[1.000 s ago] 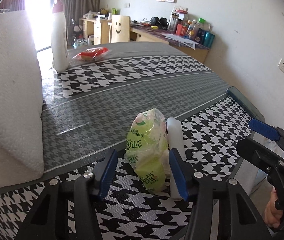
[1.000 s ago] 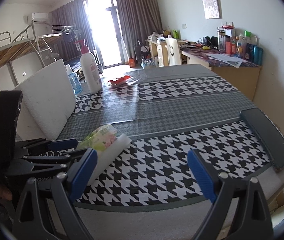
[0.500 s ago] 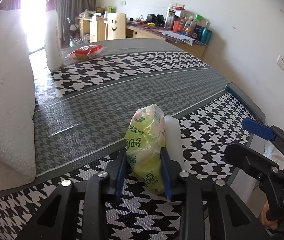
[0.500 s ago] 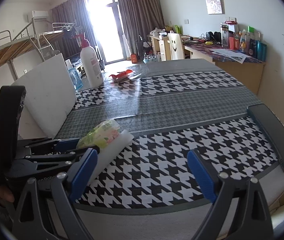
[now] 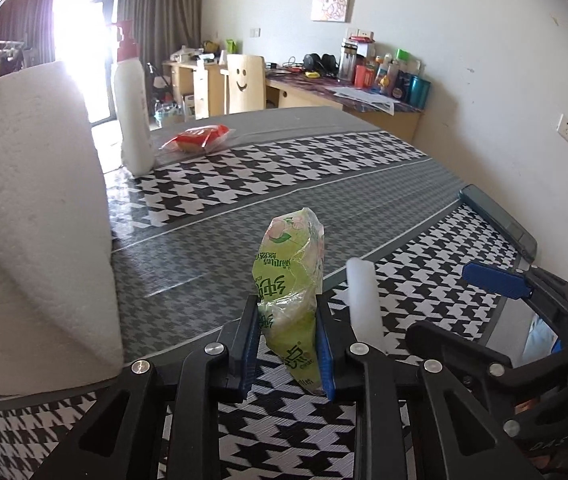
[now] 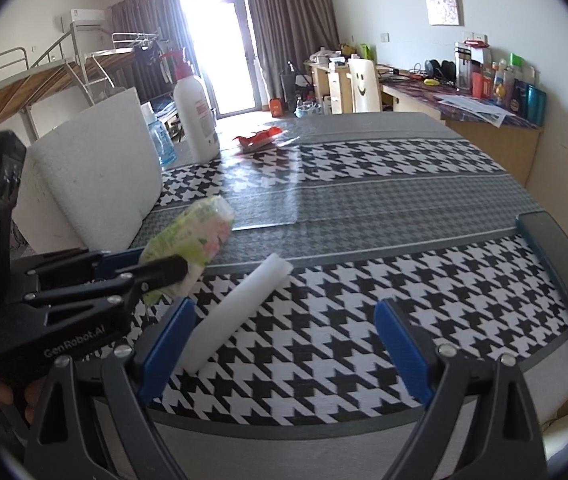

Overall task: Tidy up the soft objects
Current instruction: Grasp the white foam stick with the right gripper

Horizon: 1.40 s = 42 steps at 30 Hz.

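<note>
The green tissue pack (image 5: 290,300) is clamped between the jaws of the left gripper (image 5: 287,346), its long axis running forward and slightly upward out of the jaws, so that most of its length projects beyond the blue pads. In the right wrist view the same pack (image 6: 189,236) is seen held clear of the table (image 6: 364,200), or at most grazing it; contact cannot be judged.

The relation on which the coming move seems to turn concerns the white foam stick (image 6: 239,312). It is laid on the table with its long axis pointing diagonally away from the right gripper (image 6: 284,344), its near end just inside the left jaw and its far end reaching forward and toward the right. The right jaws are spread wide and nothing is held in them. From the left wrist view the stick (image 5: 362,304) is found just beside the right-hand jaw of the left gripper, outside the grasp.

The right gripper is judged the nearer free tool for the stick; a shift to centre it between the jaws would probably be needed before closing. The large white foam block (image 5: 31,216) is stood well to the left of the left jaws, and may be the gathering place.
</note>
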### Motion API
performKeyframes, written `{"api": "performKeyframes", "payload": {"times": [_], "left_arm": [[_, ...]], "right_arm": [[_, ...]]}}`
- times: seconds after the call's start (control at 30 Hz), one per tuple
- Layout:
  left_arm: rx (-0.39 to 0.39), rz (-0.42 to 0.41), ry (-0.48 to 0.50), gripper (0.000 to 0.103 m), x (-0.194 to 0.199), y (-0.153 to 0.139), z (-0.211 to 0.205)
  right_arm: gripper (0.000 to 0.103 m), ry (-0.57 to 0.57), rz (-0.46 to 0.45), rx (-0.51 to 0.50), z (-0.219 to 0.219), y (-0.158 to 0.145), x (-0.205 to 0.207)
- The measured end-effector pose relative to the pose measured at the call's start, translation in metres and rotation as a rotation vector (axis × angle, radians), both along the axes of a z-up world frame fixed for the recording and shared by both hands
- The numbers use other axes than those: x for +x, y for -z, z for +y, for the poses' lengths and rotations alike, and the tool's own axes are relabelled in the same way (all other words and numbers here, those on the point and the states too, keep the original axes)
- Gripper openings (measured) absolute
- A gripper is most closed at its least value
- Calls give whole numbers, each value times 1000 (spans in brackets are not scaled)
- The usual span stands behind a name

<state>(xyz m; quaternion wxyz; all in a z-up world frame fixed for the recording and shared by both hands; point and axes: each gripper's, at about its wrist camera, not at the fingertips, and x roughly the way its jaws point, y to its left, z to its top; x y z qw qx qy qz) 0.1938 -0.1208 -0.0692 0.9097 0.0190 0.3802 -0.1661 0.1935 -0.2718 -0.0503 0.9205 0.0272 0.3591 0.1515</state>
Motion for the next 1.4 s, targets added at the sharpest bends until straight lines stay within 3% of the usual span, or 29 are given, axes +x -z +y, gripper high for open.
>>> {"api": "performKeyframes", "payload": {"times": [0.13,0.33,0.7,0.97,1.2,1.4], "left_arm": [[4,-2,-12,27,-1,-1,5],[14,-7,-19,27,-5,0,9],[7,-6,-17,27,-8,1,14],[-16,-4,-16,27,-10,1,21],[-29,-10,-13,27,-13,1,26],[-30,-14,-4,27,-16,0,26]], "right_arm": [[93,-11,12,-8,9,3,3],[77,-16,68,11,12,12,11],[58,-24,126,25,25,18,18],[42,-20,147,-19,39,17,22],[38,22,164,-101,51,16,25],[21,42,186,-106,50,16,26]]}}
